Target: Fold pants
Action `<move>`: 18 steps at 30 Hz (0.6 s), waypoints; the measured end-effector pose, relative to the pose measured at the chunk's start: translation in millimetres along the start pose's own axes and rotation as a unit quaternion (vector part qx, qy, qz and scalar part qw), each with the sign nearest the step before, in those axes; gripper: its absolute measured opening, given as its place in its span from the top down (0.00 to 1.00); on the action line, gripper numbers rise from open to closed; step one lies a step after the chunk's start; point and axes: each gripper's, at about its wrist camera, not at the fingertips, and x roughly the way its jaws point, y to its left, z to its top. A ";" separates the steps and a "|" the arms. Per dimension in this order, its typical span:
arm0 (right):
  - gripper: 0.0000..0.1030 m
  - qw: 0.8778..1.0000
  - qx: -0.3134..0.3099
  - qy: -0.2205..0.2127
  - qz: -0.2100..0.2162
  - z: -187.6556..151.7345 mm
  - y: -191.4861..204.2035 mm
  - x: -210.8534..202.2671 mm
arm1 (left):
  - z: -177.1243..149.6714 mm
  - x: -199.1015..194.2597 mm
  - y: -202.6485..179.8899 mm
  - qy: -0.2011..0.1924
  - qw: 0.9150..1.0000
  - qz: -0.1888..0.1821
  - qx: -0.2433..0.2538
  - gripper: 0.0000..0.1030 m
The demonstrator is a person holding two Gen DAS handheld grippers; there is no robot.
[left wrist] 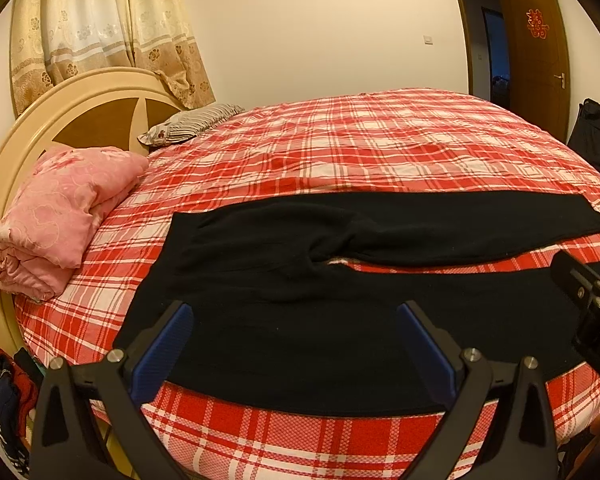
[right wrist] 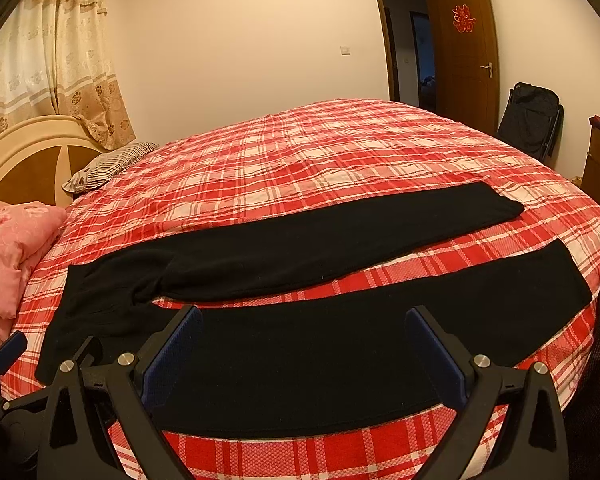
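Flat on the bed, black pants run left-right, waistband left; both hand-held grippers gape empty.

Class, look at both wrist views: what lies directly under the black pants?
The black pants lie spread flat on the red plaid bedspread, which shows between the two legs. Whatever the legs themselves cover is hidden.

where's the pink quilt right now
The folded pink quilt sits on the left in both wrist views, on the plaid bed against the headboard, just left of the black pants' waistband end.
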 end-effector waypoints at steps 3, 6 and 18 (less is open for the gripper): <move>0.01 1.000 0.000 0.000 0.000 -0.3 0.0 0.2 | -0.2 -0.4 0.3 0.001 1.000 0.000 -0.001 0.00; 0.01 1.000 0.000 0.001 0.000 -0.3 0.0 0.3 | -1.1 -0.4 0.0 0.001 1.000 -0.001 -0.001 0.00; 0.01 1.000 0.002 0.006 0.000 -1.8 0.1 2.0 | -1.5 2.3 -4.1 0.008 1.000 -0.002 -0.002 0.00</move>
